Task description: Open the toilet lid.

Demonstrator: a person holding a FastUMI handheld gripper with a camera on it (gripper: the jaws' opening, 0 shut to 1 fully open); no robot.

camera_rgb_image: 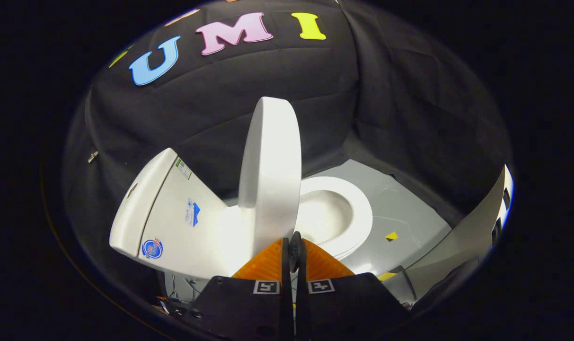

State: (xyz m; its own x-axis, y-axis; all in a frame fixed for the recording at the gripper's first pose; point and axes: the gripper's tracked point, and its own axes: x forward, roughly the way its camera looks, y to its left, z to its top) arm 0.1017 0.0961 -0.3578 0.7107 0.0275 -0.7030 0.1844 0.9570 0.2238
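A white toilet stands just ahead of me, seen from the side. Its lid (270,175) is raised and stands nearly upright, edge-on, between the tank (173,213) on the left and the seat ring (357,208) with the open bowl (327,213) on the right. My gripper (294,246) is low, right in front of the lid's lower end. Its two fingers are pressed together, with nothing of the lid visibly between them. The lid's hinge is hidden behind the fingers.
The toilet stands on a grey floor (410,213) with small yellow markers (391,235). A pale panel (476,227) leans at the right. Black cloth walls close in behind and to both sides.
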